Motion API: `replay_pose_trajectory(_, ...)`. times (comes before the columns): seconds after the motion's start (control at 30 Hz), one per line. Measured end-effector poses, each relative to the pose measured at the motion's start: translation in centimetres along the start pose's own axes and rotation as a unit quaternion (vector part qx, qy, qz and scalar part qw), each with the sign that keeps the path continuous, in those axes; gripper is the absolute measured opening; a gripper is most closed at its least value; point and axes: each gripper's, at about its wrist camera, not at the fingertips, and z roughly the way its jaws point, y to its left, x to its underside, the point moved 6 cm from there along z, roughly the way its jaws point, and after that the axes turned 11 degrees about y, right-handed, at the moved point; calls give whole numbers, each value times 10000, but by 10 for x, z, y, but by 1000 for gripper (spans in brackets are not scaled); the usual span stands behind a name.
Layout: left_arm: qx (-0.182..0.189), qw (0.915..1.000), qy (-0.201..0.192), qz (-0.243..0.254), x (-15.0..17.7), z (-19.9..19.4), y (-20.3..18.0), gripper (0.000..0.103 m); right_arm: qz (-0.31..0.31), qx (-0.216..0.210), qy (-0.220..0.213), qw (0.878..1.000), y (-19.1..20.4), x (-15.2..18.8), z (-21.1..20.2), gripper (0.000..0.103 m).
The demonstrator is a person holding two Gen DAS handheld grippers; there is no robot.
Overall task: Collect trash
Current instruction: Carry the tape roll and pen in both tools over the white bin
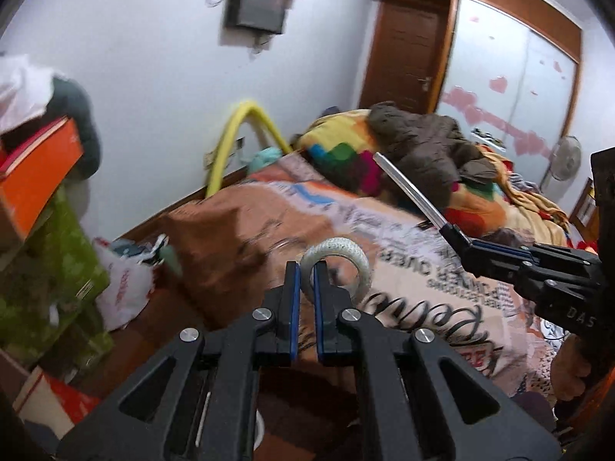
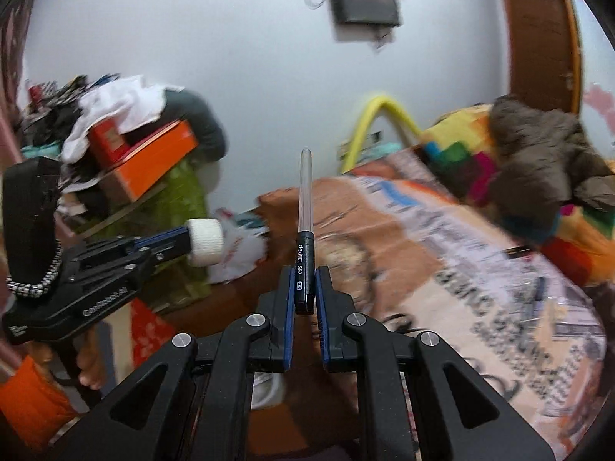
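Note:
My left gripper [image 1: 305, 272] is shut on a white tape roll [image 1: 342, 257], held upright above the printed bedspread [image 1: 423, 265]. In the right wrist view the left gripper [image 2: 184, 240] is at the left with the tape roll [image 2: 205, 242] at its tips. My right gripper [image 2: 305, 288] is shut on a black pen with a clear barrel [image 2: 305, 230] that points up and away. In the left wrist view the right gripper [image 1: 457, 238] comes in from the right, holding the pen [image 1: 407, 188] over the bed.
A white plastic bag [image 1: 123, 288] lies on the brown floor left of the bed. Orange boxes [image 1: 34, 176] and a green cloth-covered stack [image 1: 50, 269] stand at the left. A brown jacket [image 1: 426, 146] and a colourful blanket [image 1: 338, 153] lie on the bed. A yellow hoop [image 1: 238, 130] leans on the wall.

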Motion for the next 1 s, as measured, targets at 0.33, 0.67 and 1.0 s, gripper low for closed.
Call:
replay_pose_trajectory(0.33, -457, 9950, 410, -782, 61, 17, 98, 5, -209, -601, 723, 9954, 64, 23, 77, 10)
replay_pose_trajectory(0.67, -629, 9782, 1066, -1666, 149, 62, 162, 5, -255, -675, 1597, 9845, 84, 56, 151, 10)
replay_pose_trajectory(1.0, -551, 9540, 1877, -2272, 229, 122, 190, 5, -224, -595, 2494, 9663, 91, 100, 220, 10)
